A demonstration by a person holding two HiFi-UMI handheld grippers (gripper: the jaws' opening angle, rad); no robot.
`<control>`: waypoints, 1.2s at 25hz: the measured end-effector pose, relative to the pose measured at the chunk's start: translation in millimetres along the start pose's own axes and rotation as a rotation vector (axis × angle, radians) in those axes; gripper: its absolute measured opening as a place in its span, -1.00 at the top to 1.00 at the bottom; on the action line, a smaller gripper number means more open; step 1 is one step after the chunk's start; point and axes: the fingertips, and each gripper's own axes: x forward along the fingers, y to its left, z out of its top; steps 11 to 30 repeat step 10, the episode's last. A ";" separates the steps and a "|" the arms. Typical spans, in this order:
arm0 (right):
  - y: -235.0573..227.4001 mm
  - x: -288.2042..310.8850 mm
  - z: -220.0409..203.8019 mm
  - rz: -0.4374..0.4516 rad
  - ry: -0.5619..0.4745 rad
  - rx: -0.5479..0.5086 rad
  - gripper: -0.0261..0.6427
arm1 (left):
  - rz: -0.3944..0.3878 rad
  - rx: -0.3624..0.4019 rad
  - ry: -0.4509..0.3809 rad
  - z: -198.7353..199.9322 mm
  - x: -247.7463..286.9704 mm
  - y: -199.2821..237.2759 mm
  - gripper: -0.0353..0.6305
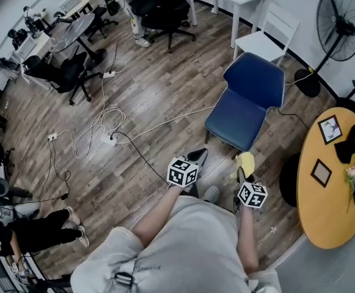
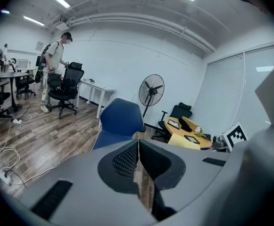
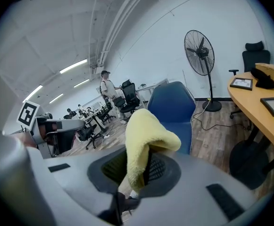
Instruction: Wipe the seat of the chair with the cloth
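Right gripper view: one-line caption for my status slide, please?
Right gripper shut on the yellow cloth, pointed toward the blue chair, with a standing fan beyond.

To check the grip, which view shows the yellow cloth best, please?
Right gripper view: the cloth sits large, pinched between the jaws. Head view shows a small patch; left gripper view shows none.

Open floor (image 1: 183, 84) is left before the blue chair seat (image 1: 238, 119), flanked by a round tabletop (image 1: 330, 194) rightward and cables (image 1: 110, 138) leftward.

Bright ceiling strips — sharp, edges fisheye-bent
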 end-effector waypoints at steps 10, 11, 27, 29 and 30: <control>1.1 -5.0 0.5 0.004 -0.009 0.003 0.78 | -0.007 -0.005 0.009 -4.6 1.3 -5.1 0.81; 1.1 -5.0 0.5 0.004 -0.009 0.003 0.78 | -0.007 -0.005 0.009 -4.6 1.3 -5.1 0.81; 1.1 -5.0 0.5 0.004 -0.009 0.003 0.78 | -0.007 -0.005 0.009 -4.6 1.3 -5.1 0.81; 1.1 -5.0 0.5 0.004 -0.009 0.003 0.78 | -0.007 -0.005 0.009 -4.6 1.3 -5.1 0.81; 1.1 -5.0 0.5 0.004 -0.009 0.003 0.78 | -0.007 -0.005 0.009 -4.6 1.3 -5.1 0.81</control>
